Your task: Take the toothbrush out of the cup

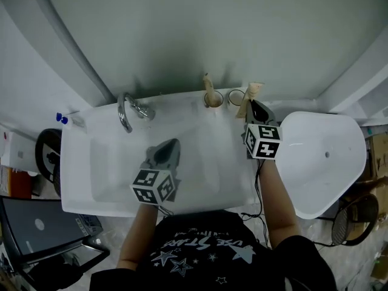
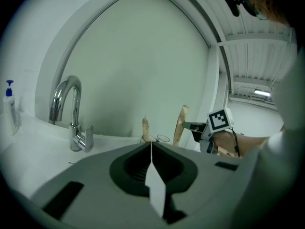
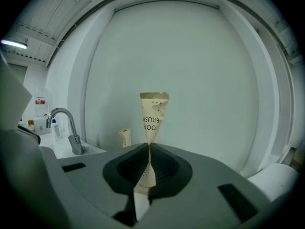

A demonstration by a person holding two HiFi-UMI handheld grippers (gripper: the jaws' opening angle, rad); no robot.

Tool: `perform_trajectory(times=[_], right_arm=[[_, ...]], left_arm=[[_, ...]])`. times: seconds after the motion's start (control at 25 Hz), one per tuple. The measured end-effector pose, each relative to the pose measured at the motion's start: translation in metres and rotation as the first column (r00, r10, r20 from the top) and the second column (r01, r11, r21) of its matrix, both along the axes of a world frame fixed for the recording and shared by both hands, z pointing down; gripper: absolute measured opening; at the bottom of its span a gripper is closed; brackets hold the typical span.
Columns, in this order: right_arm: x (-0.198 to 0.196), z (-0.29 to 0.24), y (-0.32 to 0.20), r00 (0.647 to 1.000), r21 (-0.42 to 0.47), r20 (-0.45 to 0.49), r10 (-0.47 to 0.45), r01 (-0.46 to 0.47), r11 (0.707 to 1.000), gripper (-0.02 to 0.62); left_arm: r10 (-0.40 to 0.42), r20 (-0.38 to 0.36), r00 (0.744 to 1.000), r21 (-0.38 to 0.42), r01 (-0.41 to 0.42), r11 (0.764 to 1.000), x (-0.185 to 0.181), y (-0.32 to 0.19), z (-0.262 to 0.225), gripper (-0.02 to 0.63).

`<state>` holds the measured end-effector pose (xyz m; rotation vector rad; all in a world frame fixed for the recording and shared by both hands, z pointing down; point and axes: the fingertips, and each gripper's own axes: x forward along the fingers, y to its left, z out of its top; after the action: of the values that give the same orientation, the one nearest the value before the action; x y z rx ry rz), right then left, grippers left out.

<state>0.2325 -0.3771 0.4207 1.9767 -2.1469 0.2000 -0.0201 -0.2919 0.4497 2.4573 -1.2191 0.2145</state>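
In the right gripper view, my right gripper (image 3: 149, 147) is shut on a toothbrush in a beige paper wrapper (image 3: 153, 113), which stands upright between the jaws. The head view shows this gripper (image 1: 254, 108) at the sink's back right, with the wrapped toothbrush (image 1: 251, 93) just right of a clear glass cup (image 1: 235, 97). A second wrapped toothbrush (image 1: 208, 83) stands in a tan cup (image 1: 213, 100) to the left. My left gripper (image 1: 171, 144) hangs over the basin, shut on nothing; the left gripper view shows its jaws (image 2: 151, 144) closed together.
A chrome faucet (image 1: 130, 111) stands at the back left of the white sink (image 1: 79, 180). A bottle with a blue pump (image 1: 63, 119) sits on the left corner. A white toilet lid (image 1: 321, 156) lies right of the sink. The wall rises close behind the cups.
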Motion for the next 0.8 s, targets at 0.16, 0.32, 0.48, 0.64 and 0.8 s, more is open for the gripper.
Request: perform_trajectory(times=[0.16,0.32,0.48,0.64,0.8], right_arm=[[0.001,0.019,0.033,1.0,-0.056,-0.007,0.028,-0.028,0.998,0.025],[0.001,0.037,0.06,0.999,-0.112,-0.02,0.037,-0.039,0.993,0.025],[0.0,0.06,0.08,0.999,-0.191,-0.031,0.037,-0.043,0.981,0.025],[0.0,0.084,0.093,0.999,-0.272,-0.033,0.041,-0.048,0.961,0.025],[0.002,0.107,0.102,0.998,-0.349,-0.042,0.044,-0.056,0.935,0.025]], left_arm=[[0.028,-0.001,1.0,-0.016,-0.028,0.999,-0.004,0.018,0.007,0.021],[0.052,0.028,0.998,-0.01,-0.052,0.999,-0.007,0.03,0.015,0.021],[0.065,0.018,0.998,-0.036,-0.064,0.997,-0.007,0.04,0.023,0.021],[0.077,0.01,0.997,-0.063,-0.076,0.995,-0.007,0.049,0.032,0.021],[0.078,0.009,0.997,-0.07,-0.077,0.995,-0.007,0.054,0.034,0.021]])
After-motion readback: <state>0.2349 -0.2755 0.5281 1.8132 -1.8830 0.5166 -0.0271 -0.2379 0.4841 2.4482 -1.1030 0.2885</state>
